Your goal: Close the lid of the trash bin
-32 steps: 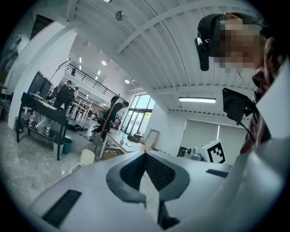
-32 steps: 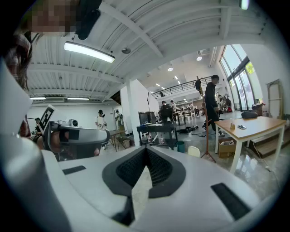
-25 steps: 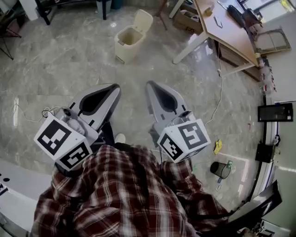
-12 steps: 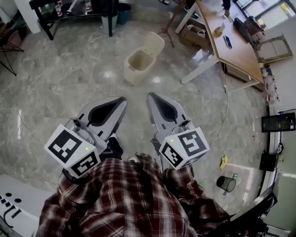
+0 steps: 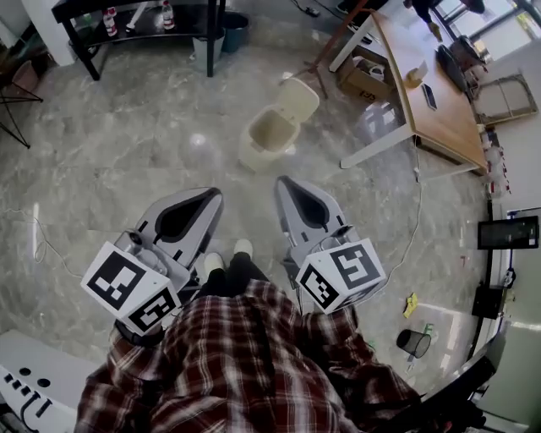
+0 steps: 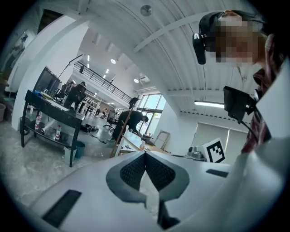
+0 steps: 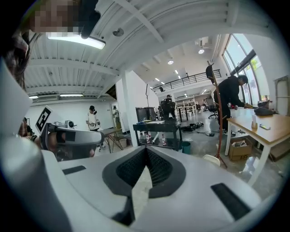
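Note:
A cream trash bin [image 5: 267,138] stands on the marble floor ahead of me. Its lid [image 5: 301,98] is tipped up and back, so the inside shows. My left gripper [image 5: 211,194] and right gripper [image 5: 281,182] are held side by side at waist height. Both point toward the bin and stop well short of it. On each one the jaws meet at the tip with nothing between them, which both gripper views confirm for the left gripper [image 6: 145,153] and the right gripper [image 7: 146,149]. A pale rounded edge, probably the lid [image 7: 212,159], peeks over the right jaw.
A wooden desk [image 5: 433,95] on white legs stands right of the bin, with a cardboard box [image 5: 364,71] under it. A black shelf rack [image 5: 135,17] and a teal bucket [image 5: 234,27] are behind. A cable [image 5: 412,221] trails on the floor and a small black bin [image 5: 412,342] sits at lower right.
The bin has slid lower and rightward in the head view as I walked toward it. Both grippers keep the same shut pose.

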A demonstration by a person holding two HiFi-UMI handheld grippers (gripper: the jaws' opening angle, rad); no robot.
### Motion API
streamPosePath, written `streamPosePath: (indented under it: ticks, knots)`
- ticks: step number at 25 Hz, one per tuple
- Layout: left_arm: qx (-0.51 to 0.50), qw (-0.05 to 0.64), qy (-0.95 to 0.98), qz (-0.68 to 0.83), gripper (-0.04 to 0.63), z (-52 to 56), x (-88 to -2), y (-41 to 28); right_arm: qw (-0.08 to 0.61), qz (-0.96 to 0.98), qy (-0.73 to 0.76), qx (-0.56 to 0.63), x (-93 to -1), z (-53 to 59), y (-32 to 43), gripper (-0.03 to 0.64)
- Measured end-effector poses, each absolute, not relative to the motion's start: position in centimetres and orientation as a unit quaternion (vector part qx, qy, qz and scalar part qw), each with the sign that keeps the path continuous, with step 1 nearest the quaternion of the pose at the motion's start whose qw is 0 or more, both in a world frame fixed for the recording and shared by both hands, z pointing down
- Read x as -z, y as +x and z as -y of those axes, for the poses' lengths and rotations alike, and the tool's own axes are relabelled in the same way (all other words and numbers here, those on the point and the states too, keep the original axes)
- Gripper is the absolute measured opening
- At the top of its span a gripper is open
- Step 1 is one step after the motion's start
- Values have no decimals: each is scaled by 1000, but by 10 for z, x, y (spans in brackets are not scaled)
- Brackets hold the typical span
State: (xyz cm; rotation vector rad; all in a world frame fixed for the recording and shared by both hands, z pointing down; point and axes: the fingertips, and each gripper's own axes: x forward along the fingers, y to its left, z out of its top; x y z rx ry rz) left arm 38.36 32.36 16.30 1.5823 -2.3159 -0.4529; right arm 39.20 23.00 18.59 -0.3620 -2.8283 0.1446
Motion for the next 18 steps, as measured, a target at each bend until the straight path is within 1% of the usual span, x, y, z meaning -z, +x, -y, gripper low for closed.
streamPosePath:
  ticks: [9,14,18]
  knots:
    - [165,161,526,819,11,-319,-188,292,169,975,-132,-60,-218,-216,308,12]
    - [154,160,530,818,11,-291,-186,221,163,976,-134,-62,-219,-190,232,12]
    - [144,147,534,820,11,-259,-169,161,148,978,-136,-58,-203,-160,166,12]
